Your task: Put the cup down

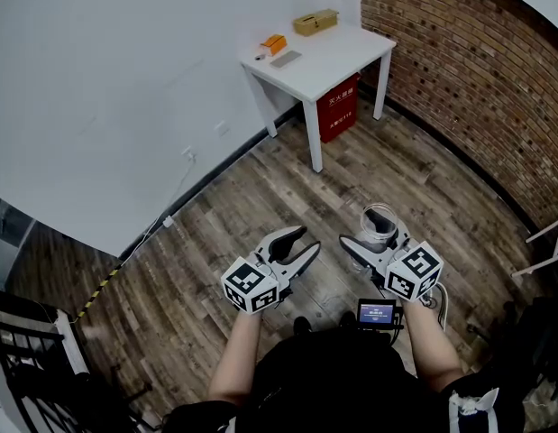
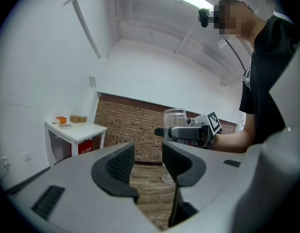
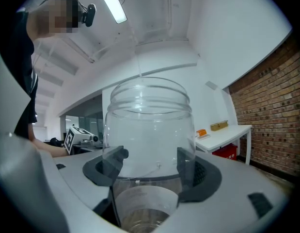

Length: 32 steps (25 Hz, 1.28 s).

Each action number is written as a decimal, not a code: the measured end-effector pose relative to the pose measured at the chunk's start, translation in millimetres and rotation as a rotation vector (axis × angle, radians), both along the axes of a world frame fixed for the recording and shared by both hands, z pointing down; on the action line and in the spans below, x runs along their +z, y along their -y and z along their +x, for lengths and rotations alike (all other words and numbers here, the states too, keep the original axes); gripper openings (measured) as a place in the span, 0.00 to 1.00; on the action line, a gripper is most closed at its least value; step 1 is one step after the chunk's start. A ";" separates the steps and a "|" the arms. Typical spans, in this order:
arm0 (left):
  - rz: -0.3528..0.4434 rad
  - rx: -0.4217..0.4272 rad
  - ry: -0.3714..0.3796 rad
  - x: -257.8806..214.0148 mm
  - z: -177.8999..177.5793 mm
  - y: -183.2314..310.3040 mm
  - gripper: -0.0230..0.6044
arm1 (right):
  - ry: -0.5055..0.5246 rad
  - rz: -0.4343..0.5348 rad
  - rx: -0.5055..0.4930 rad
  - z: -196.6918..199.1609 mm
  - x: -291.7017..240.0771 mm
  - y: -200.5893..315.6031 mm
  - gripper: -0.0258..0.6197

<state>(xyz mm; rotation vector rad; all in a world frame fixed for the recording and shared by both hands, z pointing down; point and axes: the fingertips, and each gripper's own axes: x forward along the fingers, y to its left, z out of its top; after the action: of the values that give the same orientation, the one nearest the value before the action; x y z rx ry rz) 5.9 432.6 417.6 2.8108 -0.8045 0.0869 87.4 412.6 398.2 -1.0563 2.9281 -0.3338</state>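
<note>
Clear cup (image 3: 150, 120) clamped upright in right gripper (image 3: 150, 163) for carry, not yet down; left gripper (image 2: 148, 160) empty, jaws slightly apart.

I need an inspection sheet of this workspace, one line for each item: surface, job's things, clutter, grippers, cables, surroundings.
Surface: table far ahead, against the white wall.
Job's things: cup, clear, upright, in the right gripper, not yet down.
Clutter: orange box, tan box, grey flat item on the table; red box under it.
Grippers: left gripper open, empty; right gripper shut on the cup.
Cables: white cable down that wall to the floor.
Surroundings: wood floor, brick wall.
</note>
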 end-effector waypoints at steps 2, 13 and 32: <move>-0.001 0.001 0.007 1.8 1.0 -0.7 0.31 | -0.004 -0.001 0.009 0.7 1.3 1.0 0.59; -0.008 0.005 0.024 8.6 0.3 -3.5 0.33 | 0.007 -0.017 -0.004 -1.3 8.3 -0.9 0.59; -0.016 -0.006 0.030 10.4 22.4 10.3 0.34 | 0.023 -0.026 -0.033 17.7 11.6 11.2 0.59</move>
<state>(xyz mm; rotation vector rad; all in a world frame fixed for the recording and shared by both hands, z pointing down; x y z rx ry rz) 28.3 422.2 428.0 2.7981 -0.8153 0.1349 105.2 401.4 409.8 -1.0009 2.9323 -0.3834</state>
